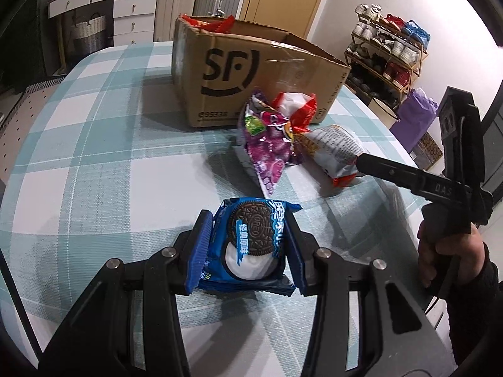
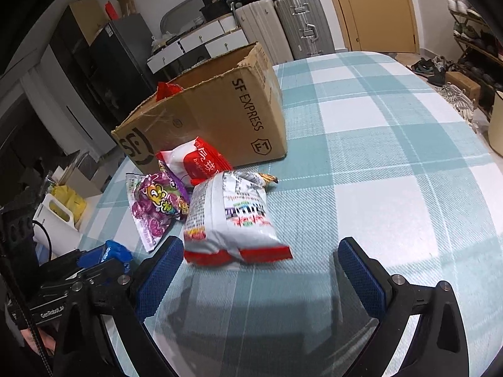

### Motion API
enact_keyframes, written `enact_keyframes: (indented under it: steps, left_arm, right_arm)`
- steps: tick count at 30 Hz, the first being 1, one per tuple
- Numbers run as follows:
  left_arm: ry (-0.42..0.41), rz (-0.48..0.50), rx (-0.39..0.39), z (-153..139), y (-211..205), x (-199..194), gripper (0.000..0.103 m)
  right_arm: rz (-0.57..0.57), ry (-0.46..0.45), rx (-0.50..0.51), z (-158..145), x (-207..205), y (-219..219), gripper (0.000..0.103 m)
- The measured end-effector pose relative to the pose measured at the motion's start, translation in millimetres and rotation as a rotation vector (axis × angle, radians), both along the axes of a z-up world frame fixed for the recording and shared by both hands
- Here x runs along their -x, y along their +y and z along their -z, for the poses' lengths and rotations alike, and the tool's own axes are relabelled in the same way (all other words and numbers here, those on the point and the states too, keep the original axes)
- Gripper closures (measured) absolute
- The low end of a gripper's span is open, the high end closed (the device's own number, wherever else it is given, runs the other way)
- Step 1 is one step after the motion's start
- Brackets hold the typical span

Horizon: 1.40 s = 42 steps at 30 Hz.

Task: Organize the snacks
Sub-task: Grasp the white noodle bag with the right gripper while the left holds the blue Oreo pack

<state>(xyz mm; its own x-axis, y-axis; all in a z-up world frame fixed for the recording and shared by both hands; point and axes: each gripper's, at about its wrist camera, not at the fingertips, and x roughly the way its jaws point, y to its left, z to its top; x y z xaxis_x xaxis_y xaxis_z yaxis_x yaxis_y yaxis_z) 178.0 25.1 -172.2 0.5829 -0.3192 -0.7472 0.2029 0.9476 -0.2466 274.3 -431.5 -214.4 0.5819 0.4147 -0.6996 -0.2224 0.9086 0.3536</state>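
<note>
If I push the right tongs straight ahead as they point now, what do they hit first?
Most likely the white snack bag with the red bottom edge, lying just ahead between the open right tongs and nearer the left finger. Depth is uncertain.

Left wrist view: brown cardboard box (image 1: pixel 239 72) upper centre on checked tablecloth (image 1: pixel 94 163); purple snack bag (image 1: pixel 270 150), red-and-white packet (image 1: pixel 298 106), white printed bag (image 1: pixel 336 150) before it, centre right; blue cookie pack (image 1: pixel 251 245) lower centre.

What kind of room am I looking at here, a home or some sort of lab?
Most likely a lived-in home. Suitcases stand by a wooden door, a shoe rack is packed with sneakers, and a table under a checked cloth holds the snacks.
</note>
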Motion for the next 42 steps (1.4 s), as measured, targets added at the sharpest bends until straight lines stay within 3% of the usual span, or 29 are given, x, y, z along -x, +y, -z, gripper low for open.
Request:
enact_keyframes:
  steps: [23,24,25,28,32,42]
  left_arm:
    - [-0.006,-0.091,0.012,3,33,6,0.061]
    - [-0.008,-0.094,0.012,2,34,7,0.061]
    - [-0.011,-0.096,0.011,0,34,8,0.061]
    - [-0.009,-0.106,0.012,-1,37,11,0.061]
    - [-0.025,-0.110,0.005,-8,36,19,0.061]
    - [-0.060,-0.100,-0.007,-26,28,39,0.061]
  right_arm:
    - [-0.074,-0.004,0.028,3,-38,45,0.003]
    - [-0.080,-0.008,0.039,3,-38,47,0.005]
    - [-0.084,-0.007,0.047,4,-39,48,0.018]
    - [-0.091,-0.008,0.055,6,-37,47,0.042]
    - [-0.099,-0.009,0.038,8,-32,41,0.047]
    - [-0.074,-0.040,-0.003,-1,-2,27,0.048]
